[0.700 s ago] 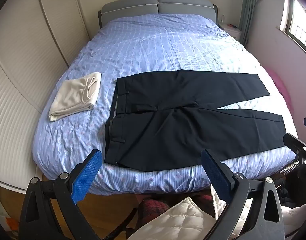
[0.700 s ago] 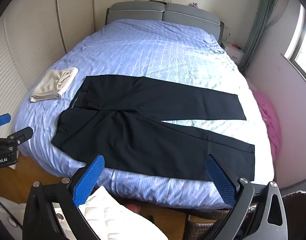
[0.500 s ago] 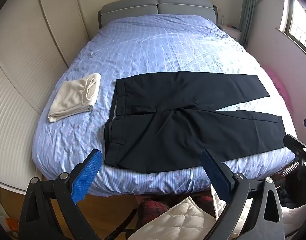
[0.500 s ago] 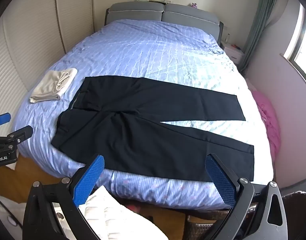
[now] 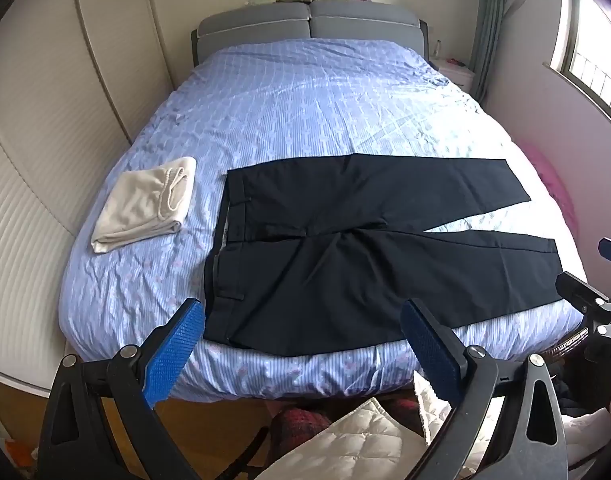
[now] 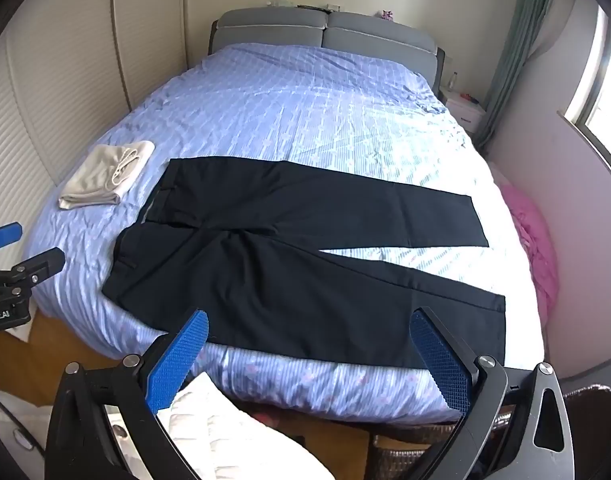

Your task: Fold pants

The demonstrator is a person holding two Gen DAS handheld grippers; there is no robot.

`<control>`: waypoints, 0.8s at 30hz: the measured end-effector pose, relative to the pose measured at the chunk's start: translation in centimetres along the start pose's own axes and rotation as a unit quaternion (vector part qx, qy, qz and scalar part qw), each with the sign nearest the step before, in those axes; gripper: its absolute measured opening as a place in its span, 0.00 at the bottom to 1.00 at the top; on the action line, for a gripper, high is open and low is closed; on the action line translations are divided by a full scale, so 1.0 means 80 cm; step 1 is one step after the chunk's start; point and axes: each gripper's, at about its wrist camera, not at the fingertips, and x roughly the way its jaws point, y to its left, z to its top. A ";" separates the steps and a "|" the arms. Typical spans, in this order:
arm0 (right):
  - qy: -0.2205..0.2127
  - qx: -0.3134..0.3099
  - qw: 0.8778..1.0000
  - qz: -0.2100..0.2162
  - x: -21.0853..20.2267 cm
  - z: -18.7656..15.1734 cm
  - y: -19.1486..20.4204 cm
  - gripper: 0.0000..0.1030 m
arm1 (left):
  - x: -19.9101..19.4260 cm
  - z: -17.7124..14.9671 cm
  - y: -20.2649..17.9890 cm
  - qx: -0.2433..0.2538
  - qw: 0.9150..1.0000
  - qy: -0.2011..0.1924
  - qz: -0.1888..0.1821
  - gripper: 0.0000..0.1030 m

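Note:
Black pants (image 5: 345, 252) (image 6: 289, 256) lie flat on the blue bed, waistband to the left, both legs spread apart toward the right. My left gripper (image 5: 303, 344) hovers above the bed's near edge by the waistband end, jaws wide open and empty. My right gripper (image 6: 309, 356) hangs over the near edge by the lower leg, also wide open with nothing between its blue pads (image 6: 177, 364). Each gripper shows at the edge of the other's view.
A folded cream garment (image 5: 145, 204) (image 6: 105, 178) rests on the bed (image 5: 305, 100) left of the pants. A grey headboard (image 5: 309, 20) stands at the far end. A pink heap (image 6: 533, 236) lies right of the bed. White quilted clothing (image 5: 345, 444) of the person shows below.
Both views have crept slightly closer to the bed; the pants sit a touch lower in the frames. The jaws stay wide open.

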 end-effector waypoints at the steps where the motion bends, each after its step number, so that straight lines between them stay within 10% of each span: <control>1: -0.001 -0.001 1.000 0.000 0.000 0.000 0.001 0.99 | -0.001 0.001 0.001 0.000 1.000 -0.001 0.000 0.97; 24: -0.012 -0.005 1.000 -0.005 -0.003 0.003 0.003 0.99 | -0.001 0.007 -0.002 0.003 1.000 -0.014 0.002 0.97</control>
